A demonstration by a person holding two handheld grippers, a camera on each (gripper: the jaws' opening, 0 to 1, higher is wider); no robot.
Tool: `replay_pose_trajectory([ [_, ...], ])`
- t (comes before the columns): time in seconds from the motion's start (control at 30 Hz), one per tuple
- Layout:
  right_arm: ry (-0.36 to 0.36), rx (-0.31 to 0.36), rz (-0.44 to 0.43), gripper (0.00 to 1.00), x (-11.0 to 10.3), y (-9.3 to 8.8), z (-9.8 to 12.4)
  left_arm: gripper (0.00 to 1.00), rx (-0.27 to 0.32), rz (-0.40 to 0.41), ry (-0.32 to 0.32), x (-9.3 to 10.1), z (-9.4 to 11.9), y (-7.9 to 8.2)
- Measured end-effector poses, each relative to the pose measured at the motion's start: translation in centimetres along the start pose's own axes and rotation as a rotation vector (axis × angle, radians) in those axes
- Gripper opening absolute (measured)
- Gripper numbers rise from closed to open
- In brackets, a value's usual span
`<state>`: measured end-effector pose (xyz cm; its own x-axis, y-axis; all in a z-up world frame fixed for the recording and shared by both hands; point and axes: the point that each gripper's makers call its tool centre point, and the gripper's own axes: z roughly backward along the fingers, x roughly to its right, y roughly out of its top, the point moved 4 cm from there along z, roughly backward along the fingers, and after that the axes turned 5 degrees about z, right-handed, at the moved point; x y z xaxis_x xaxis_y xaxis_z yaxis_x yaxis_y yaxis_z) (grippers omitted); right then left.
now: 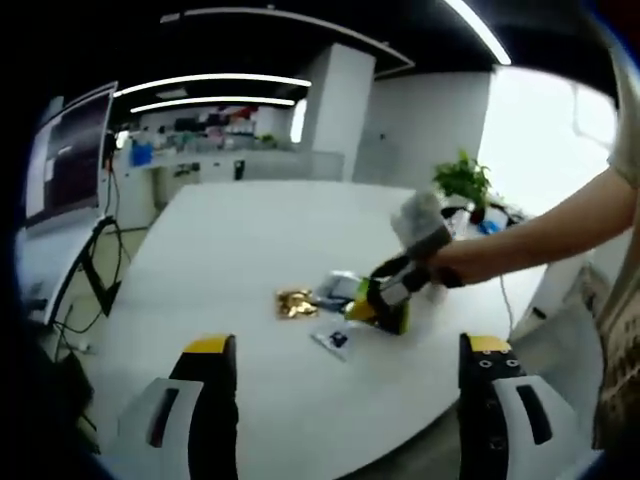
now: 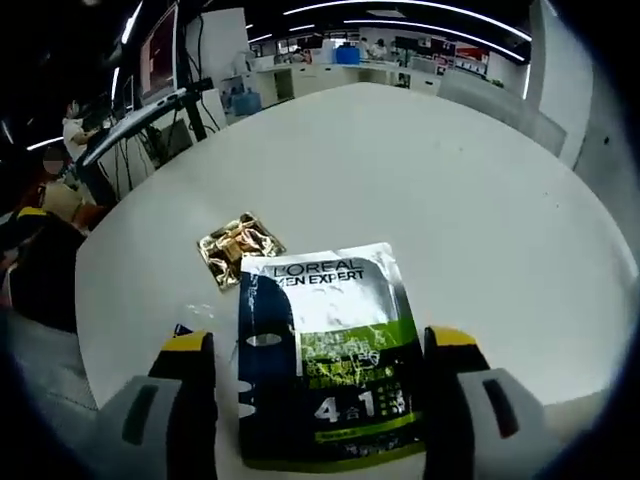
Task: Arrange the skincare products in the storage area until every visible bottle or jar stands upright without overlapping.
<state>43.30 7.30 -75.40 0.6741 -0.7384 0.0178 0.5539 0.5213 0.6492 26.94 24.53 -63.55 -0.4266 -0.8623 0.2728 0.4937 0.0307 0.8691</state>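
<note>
Seen in the right gripper view: a flat L'Oreal Men Expert packet (image 2: 325, 355), silver on top, dark blue down one side and green at the bottom, lying face up on the white desk (image 2: 430, 170). Sits right between the two jaws of the right gripper (image 2: 325, 400), which stand wide open, one on each side of the packet, not squeezing it. Hard to tell if the jaw tips touch its edges. Just past the packet's top corner, a small shiny gold sachet (image 2: 240, 248), lying flat and very close to the packet. Beside the near jaw, a bit of a small dark blue thing (image 2: 183, 328) peeking out. Seen in the left gripper view: the left gripper (image 1: 345, 400) held low over the near edge of the same desk, jaws wide open with nothing between them. Well ahead of those jaws, near the middle of the desk, the gold sachet, a small white and dark sachet (image 1: 333, 340), and the right gripper with a hand (image 1: 445, 270) around it, resting down by the packet.
</note>
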Motion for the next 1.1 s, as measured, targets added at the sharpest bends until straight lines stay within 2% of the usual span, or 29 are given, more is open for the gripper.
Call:
replay_pose_trajectory([
  [0.17,-0.009,-0.003,-0.005,0.85,0.13,-0.11,0.04,0.89,0.000,0.001,0.002,-0.01,0.02,0.00],
  [0.3,-0.041,-0.014,0.018,0.77,0.58,-0.31,0.10,0.89,-0.002,-0.001,0.003,0.03,0.02,-0.02],
  [0.67,-0.053,-0.017,0.037,0.76,0.57,-0.31,-0.03,0.89,0.001,0.002,0.009,-0.06,0.04,0.03],
  [0.97,-0.077,0.009,0.024,0.73,0.46,-0.52,0.06,0.88,0.002,0.002,0.012,-0.08,0.07,0.04],
  [1.07,-0.085,0.019,0.014,0.70,0.33,-0.56,0.21,0.88,0.002,0.001,0.012,-0.06,0.06,0.05],
  [1.1,-0.089,0.030,-0.003,0.62,0.36,-0.51,0.33,0.88,0.000,0.000,0.012,-0.05,0.05,0.04],
])
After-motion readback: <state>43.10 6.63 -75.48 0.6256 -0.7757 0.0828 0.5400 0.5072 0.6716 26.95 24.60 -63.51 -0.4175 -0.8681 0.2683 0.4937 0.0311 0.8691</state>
